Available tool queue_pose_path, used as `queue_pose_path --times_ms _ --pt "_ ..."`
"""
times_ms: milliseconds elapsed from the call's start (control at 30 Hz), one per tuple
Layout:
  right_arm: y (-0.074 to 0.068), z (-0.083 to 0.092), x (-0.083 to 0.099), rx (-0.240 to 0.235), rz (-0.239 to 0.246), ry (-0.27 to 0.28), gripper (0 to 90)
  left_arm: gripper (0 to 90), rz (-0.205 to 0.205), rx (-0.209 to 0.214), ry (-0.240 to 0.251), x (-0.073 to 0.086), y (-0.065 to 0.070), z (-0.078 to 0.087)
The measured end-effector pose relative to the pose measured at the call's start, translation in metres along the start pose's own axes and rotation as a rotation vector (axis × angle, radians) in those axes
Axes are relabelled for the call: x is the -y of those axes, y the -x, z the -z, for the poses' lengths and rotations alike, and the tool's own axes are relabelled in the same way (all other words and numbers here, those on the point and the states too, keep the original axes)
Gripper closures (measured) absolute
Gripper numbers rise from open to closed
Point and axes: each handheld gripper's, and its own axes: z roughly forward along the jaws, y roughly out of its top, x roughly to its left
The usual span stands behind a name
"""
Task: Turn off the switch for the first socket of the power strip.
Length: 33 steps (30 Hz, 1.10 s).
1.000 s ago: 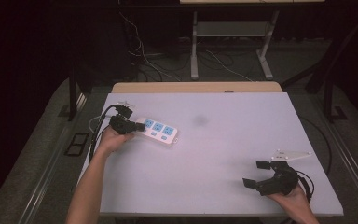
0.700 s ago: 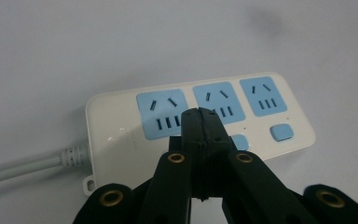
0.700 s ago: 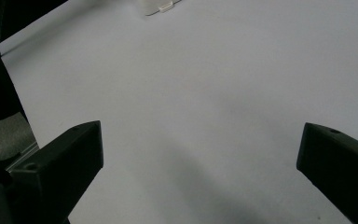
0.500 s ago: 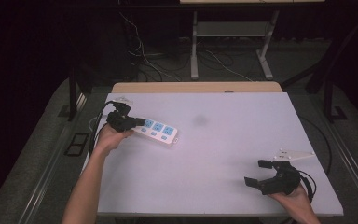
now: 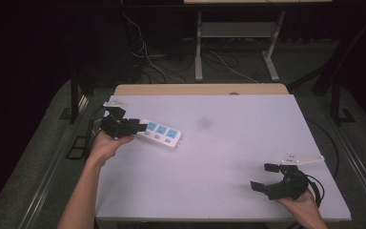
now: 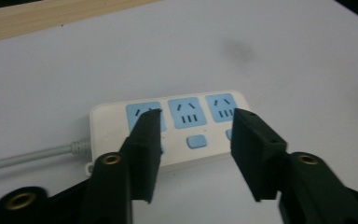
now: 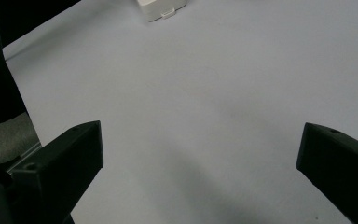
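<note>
On the counter [image 5: 228,143]: power strip [image 5: 159,133] and left gripper [image 6: 193,140].
Fingers [image 6: 147,149], just opening, hover apart above the strip, not touching it.

No text, label or number can be read on anything here.

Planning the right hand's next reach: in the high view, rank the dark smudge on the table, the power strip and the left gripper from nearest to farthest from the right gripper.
From the right gripper, at the near right:
1. Dark smudge, mid-table, farther back.
2. Power strip, left of the smudge.
3. Left gripper, at the strip's left end, jaws just opened, holding nothing.
</note>
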Motion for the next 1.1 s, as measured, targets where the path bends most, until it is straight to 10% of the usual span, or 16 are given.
queue_pose_path --times_ms 400,1100 --pt "0.000 0.002 0.000 -0.007 0.000 0.007 0.3 1.2 0.013 0.009 0.056 0.024 0.025 0.010" --pt "-0.003 0.000 0.000 -0.009 0.005 0.002 0.3 0.0 0.025 0.032 0.159 0.063 0.050 0.022"
